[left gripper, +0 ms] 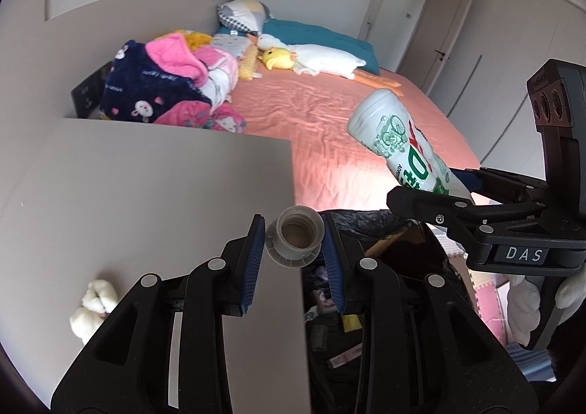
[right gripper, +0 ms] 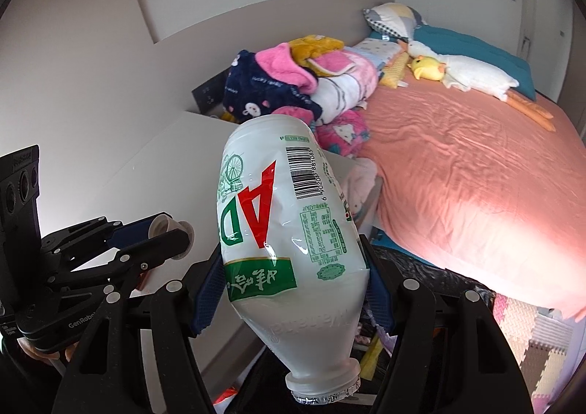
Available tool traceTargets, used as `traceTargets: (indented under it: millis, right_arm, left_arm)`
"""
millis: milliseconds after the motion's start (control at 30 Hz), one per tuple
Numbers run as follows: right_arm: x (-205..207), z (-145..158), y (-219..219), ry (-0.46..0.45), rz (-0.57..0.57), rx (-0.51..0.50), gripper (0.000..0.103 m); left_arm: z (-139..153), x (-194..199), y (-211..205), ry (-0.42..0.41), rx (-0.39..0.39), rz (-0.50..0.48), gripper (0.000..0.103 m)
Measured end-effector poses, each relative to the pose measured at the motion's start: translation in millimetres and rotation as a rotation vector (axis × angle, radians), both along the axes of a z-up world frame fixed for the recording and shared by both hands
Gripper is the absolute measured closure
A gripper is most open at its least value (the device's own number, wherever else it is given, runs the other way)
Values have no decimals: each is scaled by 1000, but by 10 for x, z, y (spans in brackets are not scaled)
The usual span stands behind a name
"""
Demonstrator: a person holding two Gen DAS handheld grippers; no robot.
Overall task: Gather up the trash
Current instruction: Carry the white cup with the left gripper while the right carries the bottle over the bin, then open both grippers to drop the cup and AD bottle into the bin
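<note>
Pink bed [right gripper: 476, 176], bedside table [left gripper: 146, 194], tissue [left gripper: 91, 308], trash bag [left gripper: 366, 220]

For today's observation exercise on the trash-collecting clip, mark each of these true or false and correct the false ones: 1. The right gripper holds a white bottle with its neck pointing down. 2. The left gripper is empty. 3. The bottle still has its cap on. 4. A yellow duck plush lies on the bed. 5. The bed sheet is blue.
1. True: the right gripper is shut on the white drink bottle, mouth downward.
2. False: the left gripper grips a white bottle cap.
3. False: the bottle's mouth is open and uncapped.
4. True: the yellow duck plush lies near the pillows.
5. False: the bed sheet is salmon pink.
</note>
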State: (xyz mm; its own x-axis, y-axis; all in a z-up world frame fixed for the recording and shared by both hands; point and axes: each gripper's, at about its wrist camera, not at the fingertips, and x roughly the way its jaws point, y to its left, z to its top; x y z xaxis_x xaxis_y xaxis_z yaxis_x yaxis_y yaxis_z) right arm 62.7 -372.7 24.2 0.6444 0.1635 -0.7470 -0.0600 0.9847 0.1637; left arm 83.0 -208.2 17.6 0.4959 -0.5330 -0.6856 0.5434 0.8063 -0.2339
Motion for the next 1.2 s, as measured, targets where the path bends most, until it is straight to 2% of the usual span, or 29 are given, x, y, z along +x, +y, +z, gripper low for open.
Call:
traceTargets:
  millis: [433,500,567,600,633,667,733,967,1200]
  right_arm:
    - [-425,41,-528,-12,-119,38,35]
    - [-488,56,-611,-15,-139,51,35]
    - [-566,81,-709,-22,-170,68,34]
    - [-603,100,-757,-30,-196,69,30]
    - [-641,124,-794,-41,-222,62,25]
    - [-689,161,-830,-67,-256,43,17]
    - [-757,223,-878,-100,-288,14,16]
    - [-866,264,-1016,-135,-321,23,16]
    - [-879,297,-1021,-174,-326,36,10]
  left_arm:
    - [13,-237,-505,16,-2,-140,72]
    - [7,-274,-579,28,-9,-172,72]
    - [-26,-291,-653,80,-39,-232,68]
    - [-42,-307,-686,103,-46,-246,41]
    - [-63,-312,-712,122,-43,-243,20]
    - [-80,-321,-735,128,-44,-233,6]
    - [-101,-335,-756,137,-57,-244,7]
    - [-113,-378,-861,136,-54,-258,7]
    - [-88,-367,-876,123,-39,-273,7]
